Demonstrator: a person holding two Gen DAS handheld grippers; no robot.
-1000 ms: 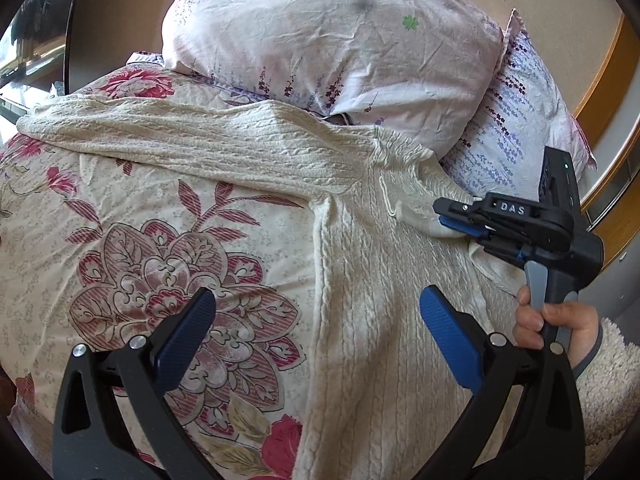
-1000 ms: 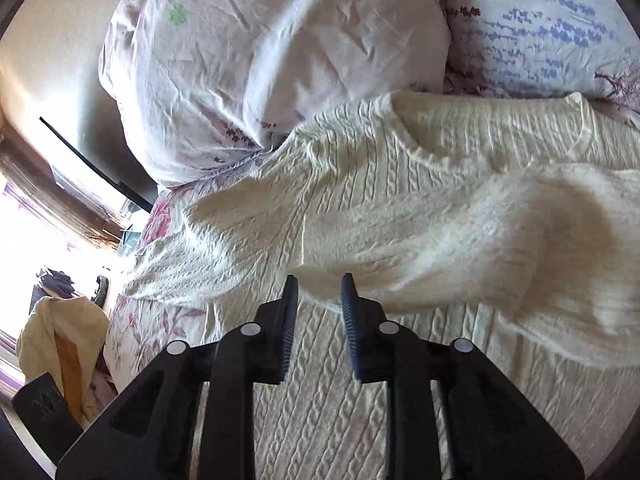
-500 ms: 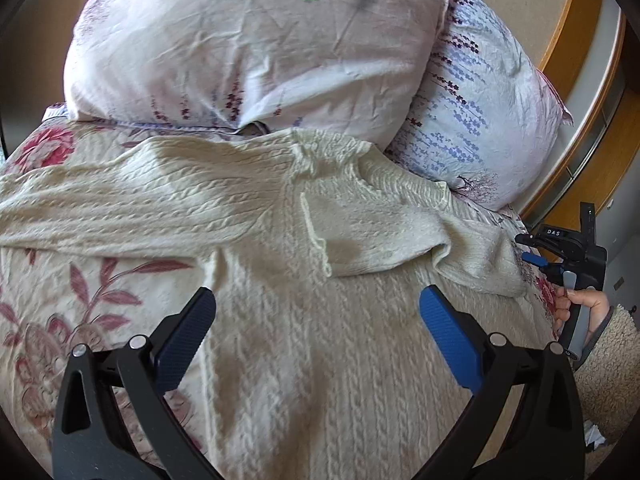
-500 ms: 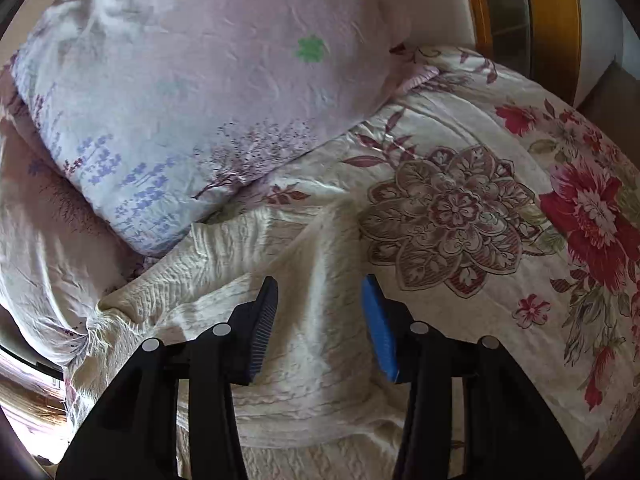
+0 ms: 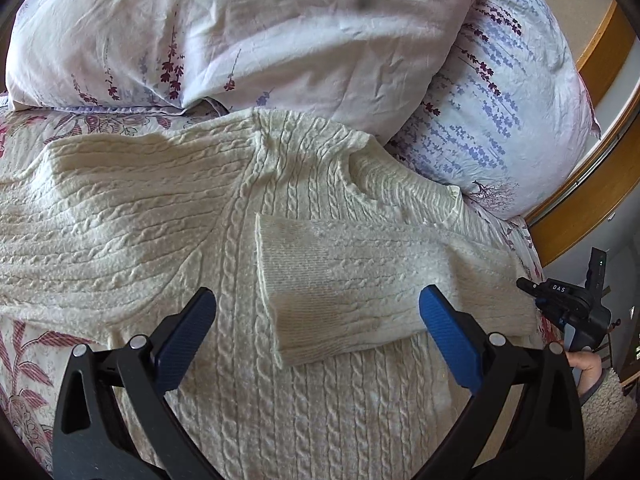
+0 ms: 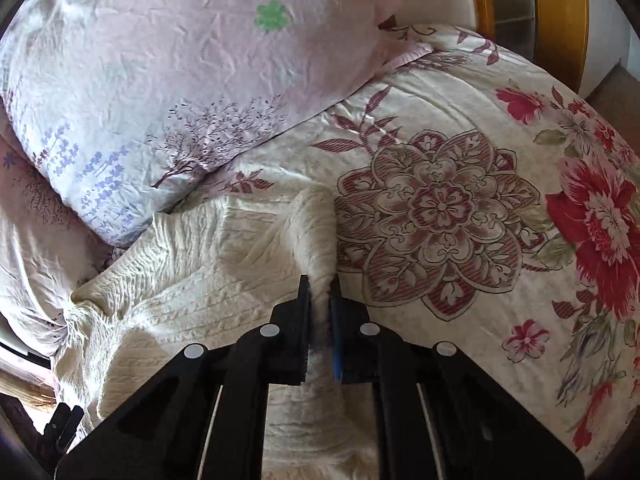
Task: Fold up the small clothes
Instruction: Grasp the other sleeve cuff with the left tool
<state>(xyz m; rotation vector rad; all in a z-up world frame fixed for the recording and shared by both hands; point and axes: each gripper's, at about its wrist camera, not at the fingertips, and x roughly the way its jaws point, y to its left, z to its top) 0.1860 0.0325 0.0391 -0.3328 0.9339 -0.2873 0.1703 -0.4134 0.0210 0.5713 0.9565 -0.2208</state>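
Observation:
A cream cable-knit sweater (image 5: 288, 208) lies flat on the floral bedspread, neck toward the pillows. Its right sleeve (image 5: 360, 280) is folded across the chest, cuff at the middle. My left gripper (image 5: 316, 332) is open and empty, hovering over the sweater's chest just below that cuff. My right gripper (image 6: 319, 292) is shut on the sweater's right edge (image 6: 314, 236), where the sleeve fold bunches up at the side. The right gripper also shows in the left wrist view (image 5: 560, 304), at the sweater's right edge. The left sleeve (image 5: 80, 216) lies spread out to the left.
Two pillows (image 5: 240, 28) (image 5: 500, 112) lie against the head of the bed, just beyond the sweater's neck. The floral bedspread (image 6: 460, 208) stretches to the right of the sweater. A wooden bed frame (image 5: 592, 184) runs along the right.
The right gripper has let go of the sleeve cuff, moved to the sweater's right edge and closed on the fold there. The left gripper has moved right, over the chest.

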